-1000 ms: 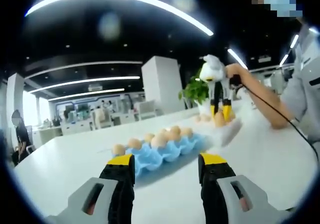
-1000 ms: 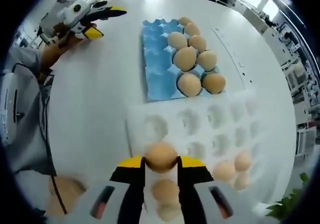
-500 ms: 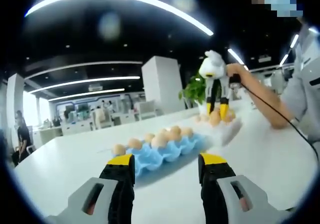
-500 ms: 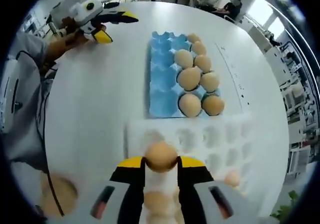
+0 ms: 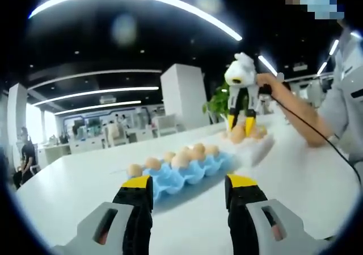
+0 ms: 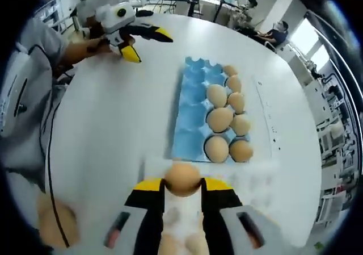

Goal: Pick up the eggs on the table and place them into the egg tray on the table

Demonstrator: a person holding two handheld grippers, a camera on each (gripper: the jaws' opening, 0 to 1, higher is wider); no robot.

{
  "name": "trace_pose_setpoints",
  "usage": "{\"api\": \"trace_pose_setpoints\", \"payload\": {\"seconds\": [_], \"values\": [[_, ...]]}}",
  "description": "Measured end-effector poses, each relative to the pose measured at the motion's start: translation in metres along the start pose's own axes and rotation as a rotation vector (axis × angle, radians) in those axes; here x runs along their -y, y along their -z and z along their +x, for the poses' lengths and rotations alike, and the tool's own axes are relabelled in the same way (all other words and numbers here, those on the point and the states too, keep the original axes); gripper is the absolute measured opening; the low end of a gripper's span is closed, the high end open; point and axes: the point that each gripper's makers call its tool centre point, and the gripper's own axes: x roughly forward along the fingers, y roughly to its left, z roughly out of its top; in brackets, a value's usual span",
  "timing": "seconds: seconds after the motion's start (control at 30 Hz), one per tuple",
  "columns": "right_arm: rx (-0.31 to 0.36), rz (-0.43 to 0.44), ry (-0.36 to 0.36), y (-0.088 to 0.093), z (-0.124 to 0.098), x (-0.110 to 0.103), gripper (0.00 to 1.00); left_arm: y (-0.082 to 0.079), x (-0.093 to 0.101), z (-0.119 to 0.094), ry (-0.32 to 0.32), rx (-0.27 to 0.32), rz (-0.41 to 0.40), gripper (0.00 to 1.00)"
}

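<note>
Your right gripper (image 6: 182, 188) is pinching one smooth, tan egg (image 6: 182, 178) between its yellow-tipped jaws, held above the white table (image 6: 113, 124). In the right gripper view, the blue egg tray (image 6: 195, 116) lies near the middle of the table; it is moulded pulp with rounded cups and peaked dividers. One of its long columns holds eggs, seven in all as far as you can count: two (image 6: 228, 149) at the near end, a large one (image 6: 220, 118) beyond them, and smaller ones toward the far end. The column nearer you stands bare. Just below the blue tray's near end sits a pale, translucent second tray (image 6: 255, 178), blurred, with a couple of eggs (image 6: 195, 243) visible between your jaws. Another egg (image 6: 54, 224) shows at the table's near left edge.

Your left gripper (image 5: 190, 193) hangs with its black, yellow-capped jaws spread apart and nothing between them, low over the table, facing the blue tray's long side. In the right gripper view it sits at the table's far left edge.
</note>
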Motion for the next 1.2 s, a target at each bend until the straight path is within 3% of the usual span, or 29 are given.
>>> {"api": "trace_pose_setpoints", "payload": {"seconds": [0.67,0.87,1.2], "values": [[0.200,-0.140,-0.001,-0.050,0.011,0.007,0.26,-0.001,0.000,-0.001,-0.002,0.001,-0.001,0.51],[0.304,-0.160,0.047,-0.068,0.012,0.022,0.26,-0.001,0.000,0.000,-0.002,0.001,-0.001,0.51],[0.355,-0.164,0.110,-0.079,0.019,0.039,0.26,-0.001,0.000,0.000,-0.001,0.002,-0.004,0.51]]}}
